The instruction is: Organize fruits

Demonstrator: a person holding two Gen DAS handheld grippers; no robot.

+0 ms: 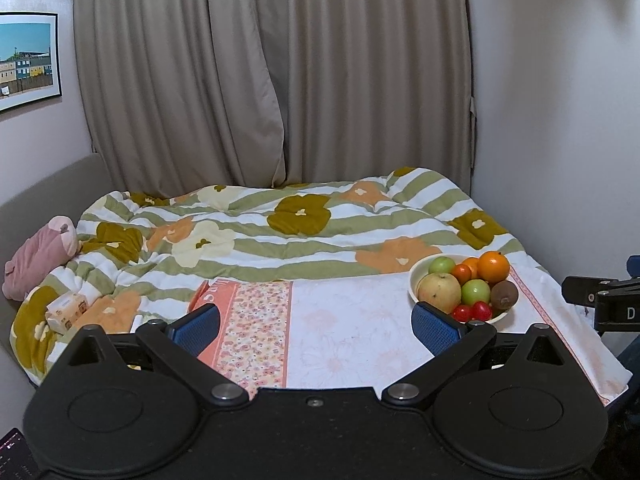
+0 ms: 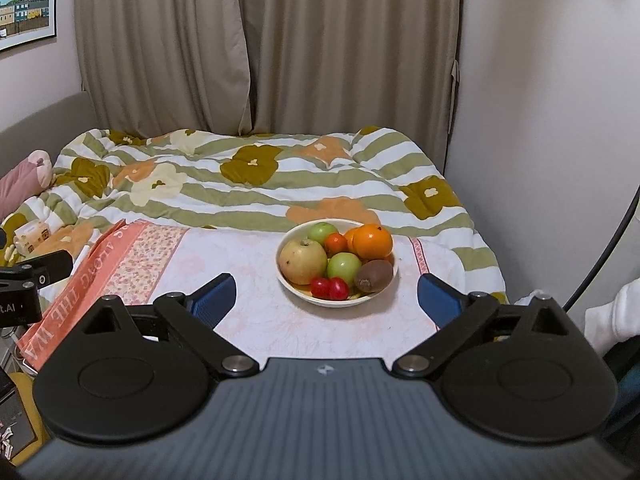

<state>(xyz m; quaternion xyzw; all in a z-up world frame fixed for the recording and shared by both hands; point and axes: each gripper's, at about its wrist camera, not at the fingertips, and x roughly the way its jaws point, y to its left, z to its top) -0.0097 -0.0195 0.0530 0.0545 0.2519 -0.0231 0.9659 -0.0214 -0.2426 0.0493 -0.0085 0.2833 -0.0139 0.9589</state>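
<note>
We see both claws spread wide and holding nothing: the left gripper (image 1: 316, 330) and the right gripper (image 2: 326, 300). The fruit bowl (image 2: 337, 266) stands on the cloth (image 2: 248, 272), just beyond the right gripper.

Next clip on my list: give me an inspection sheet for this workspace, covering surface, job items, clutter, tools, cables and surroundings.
Surface: pale floral tablecloth with an orange lettered border, spread at the foot of a bed.
Job's things: round cream bowl holding a large yellowish apple, two green apples, an orange, a brown kiwi, small red fruits and a small orange-red fruit.
Clutter: tissue pack and pink plush toy on the green-striped flowered quilt.
Grippers: left tool open, empty; right tool open, empty, short of the bowl.
Cables: dark cable at the right wall.
Surroundings: beige curtains, framed picture, white sleeve.
</note>
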